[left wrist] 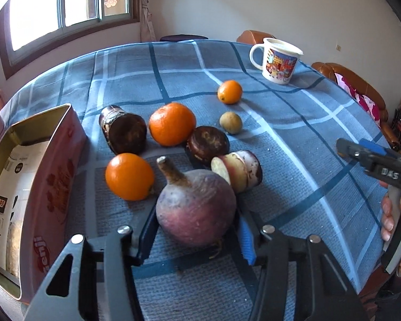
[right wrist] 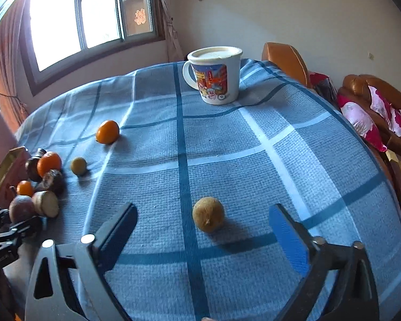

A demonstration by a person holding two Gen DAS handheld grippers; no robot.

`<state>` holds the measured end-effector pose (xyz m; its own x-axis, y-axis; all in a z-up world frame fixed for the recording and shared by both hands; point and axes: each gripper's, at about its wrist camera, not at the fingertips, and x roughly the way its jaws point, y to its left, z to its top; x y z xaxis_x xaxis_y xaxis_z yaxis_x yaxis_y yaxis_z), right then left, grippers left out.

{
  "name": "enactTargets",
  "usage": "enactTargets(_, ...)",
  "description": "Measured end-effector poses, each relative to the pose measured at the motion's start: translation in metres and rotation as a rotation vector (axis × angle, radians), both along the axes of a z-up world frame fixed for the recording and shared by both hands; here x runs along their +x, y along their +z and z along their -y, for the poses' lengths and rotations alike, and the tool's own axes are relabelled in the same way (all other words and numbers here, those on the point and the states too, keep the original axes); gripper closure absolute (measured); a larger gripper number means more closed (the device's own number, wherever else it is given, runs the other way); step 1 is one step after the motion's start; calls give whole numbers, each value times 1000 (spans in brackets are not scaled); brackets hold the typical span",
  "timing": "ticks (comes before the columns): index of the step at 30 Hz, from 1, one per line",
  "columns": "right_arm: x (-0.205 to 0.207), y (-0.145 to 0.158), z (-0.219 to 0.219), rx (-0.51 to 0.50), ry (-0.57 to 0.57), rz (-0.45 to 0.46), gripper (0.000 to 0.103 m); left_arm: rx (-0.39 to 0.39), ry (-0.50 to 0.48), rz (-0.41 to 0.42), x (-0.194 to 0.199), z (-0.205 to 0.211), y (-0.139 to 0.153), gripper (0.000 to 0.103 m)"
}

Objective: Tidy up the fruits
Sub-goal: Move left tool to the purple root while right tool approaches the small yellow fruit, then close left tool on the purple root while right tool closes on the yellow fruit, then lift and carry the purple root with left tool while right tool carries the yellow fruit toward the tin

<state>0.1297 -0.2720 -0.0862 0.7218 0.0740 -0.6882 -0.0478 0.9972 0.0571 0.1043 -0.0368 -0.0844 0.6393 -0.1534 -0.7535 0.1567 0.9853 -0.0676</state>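
My left gripper (left wrist: 196, 236) is shut on a large purple radish (left wrist: 196, 206), its pads against both sides, low over the blue checked tablecloth (left wrist: 294, 139). Beyond it lie two oranges (left wrist: 129, 176) (left wrist: 172, 124), a small orange (left wrist: 229, 91), a small brown fruit (left wrist: 230, 123), two dark round pieces (left wrist: 124, 129) (left wrist: 207, 144) and a cut root piece (left wrist: 238, 171). My right gripper (right wrist: 203, 230) is open, its fingers on either side of a tan round fruit (right wrist: 208, 214) lying on the cloth. The fruit pile shows at the left of the right wrist view (right wrist: 37, 184).
An open pink tin box (left wrist: 48, 176) with packets inside stands at the left. A lidded cartoon mug (right wrist: 214, 76) stands at the far side of the table. Brown leather chairs (right wrist: 374, 99) with pink cushions line the right edge. A window is behind.
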Motion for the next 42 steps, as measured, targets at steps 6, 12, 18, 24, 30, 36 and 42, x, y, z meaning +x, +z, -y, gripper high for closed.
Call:
enactTargets(6,10,-9,1,17,19,-64,24,5,3,17,-2,0,1,49)
enactTargets(12,11,-12,3,5,34,-70,44,-4,2,60,-9,-2,6,49)
enactTargets(18,6,-12,3,6,64,-46,67,7,-7,110,-17,0,11,49)
enactTargets(24,1,-11,-2,11,102,-20,75,-22,-2,148,-21,-6,16,49)
enactTargets(30,-2,-8,-4,15,117,8,75,-30,-3,173,-25,-6,18,49)
enactTargets(36,-10,-4,-10,-15,145,53,75,-39,2,201,-30,-7,20,49)
enactTargets(42,-21,2,-13,-24,165,132,75,-42,8,223,-34,-8,22,49)
